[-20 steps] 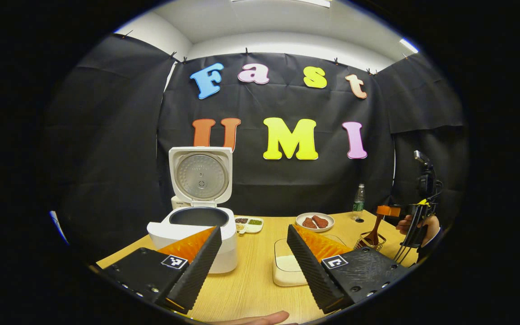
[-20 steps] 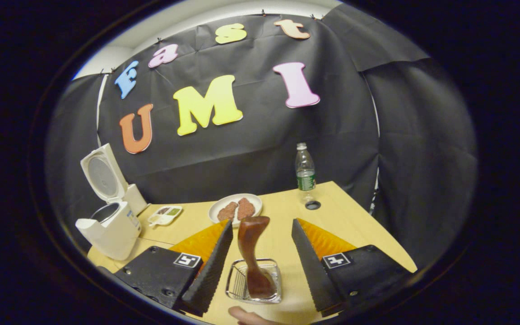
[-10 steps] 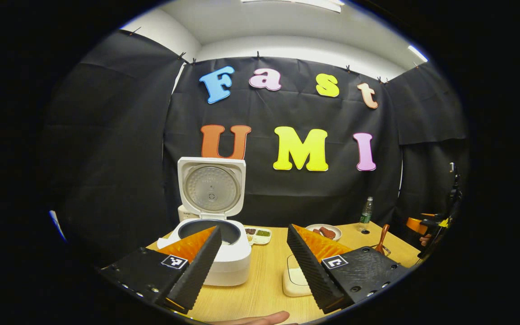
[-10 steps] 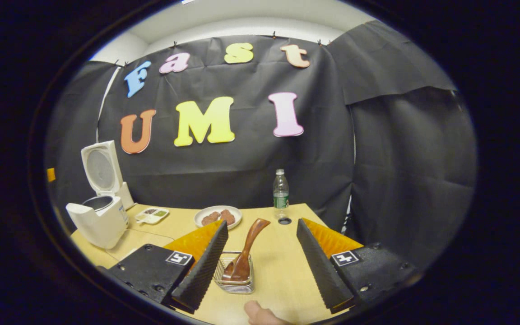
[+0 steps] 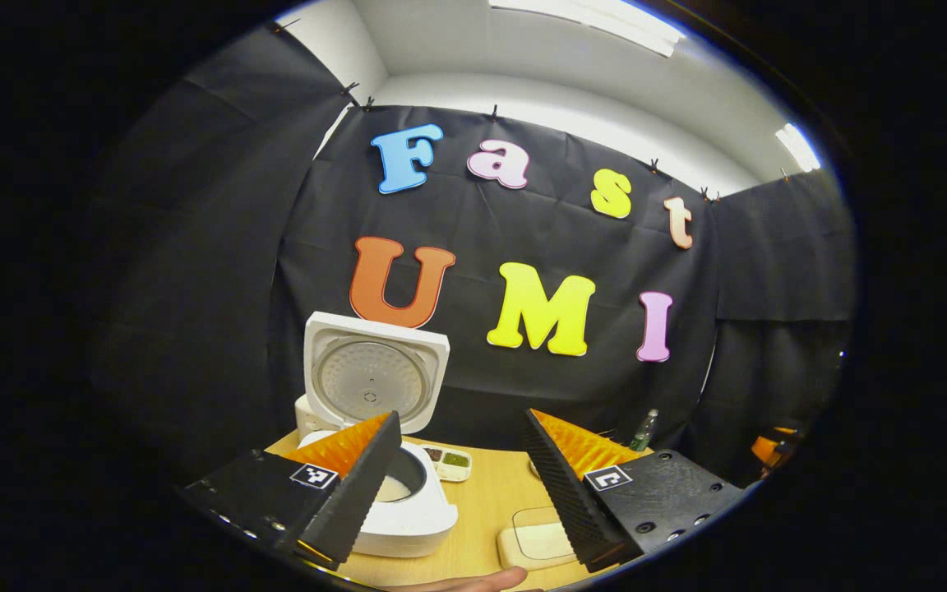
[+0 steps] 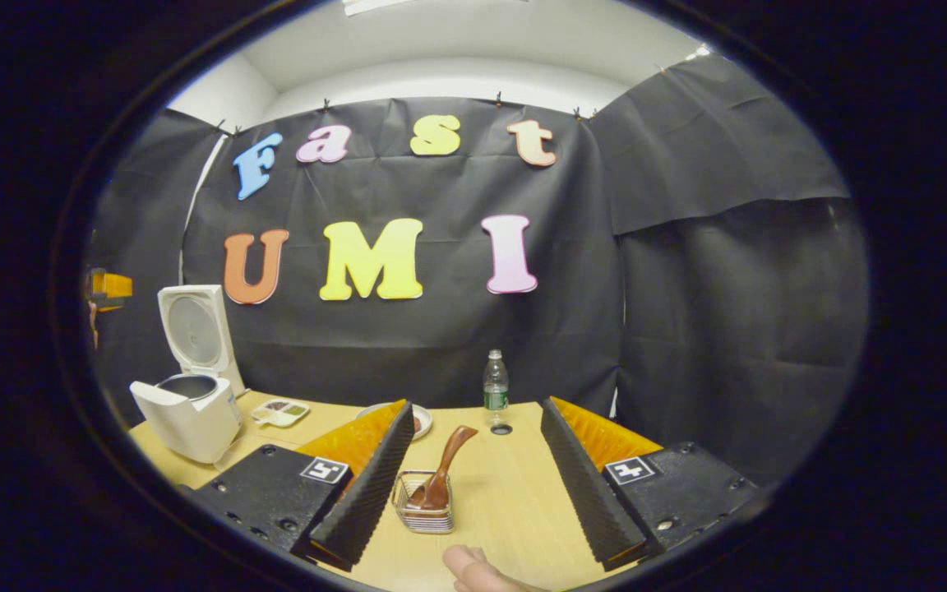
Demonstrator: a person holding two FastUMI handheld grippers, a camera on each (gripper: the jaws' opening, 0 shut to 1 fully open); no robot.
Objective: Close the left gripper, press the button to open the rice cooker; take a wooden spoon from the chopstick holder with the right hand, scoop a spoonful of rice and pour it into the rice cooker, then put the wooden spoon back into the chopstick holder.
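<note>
In the right gripper view we see our right gripper (image 6: 473, 485) with its fingers spread wide and nothing between them, above the wooden table (image 6: 515, 501). Ahead of it the wooden spoon (image 6: 441, 477) stands in the wire chopstick holder (image 6: 422, 514), bowl down and handle leaning up to the right, apart from both fingers. The white rice cooker (image 6: 186, 415) sits at the table's far left with its lid (image 6: 194, 333) raised upright. Behind the holder we make out a plate (image 6: 420, 419), a plastic water bottle (image 6: 495, 380) and a small divided dish (image 6: 278, 411). In the left gripper view our left gripper (image 5: 461, 485) is also open and empty, the rice cooker (image 5: 408, 518) just beyond its left finger, lid (image 5: 371, 380) up, pale rice visible inside, and a shallow rice container (image 5: 539, 544) beside it.
</note>
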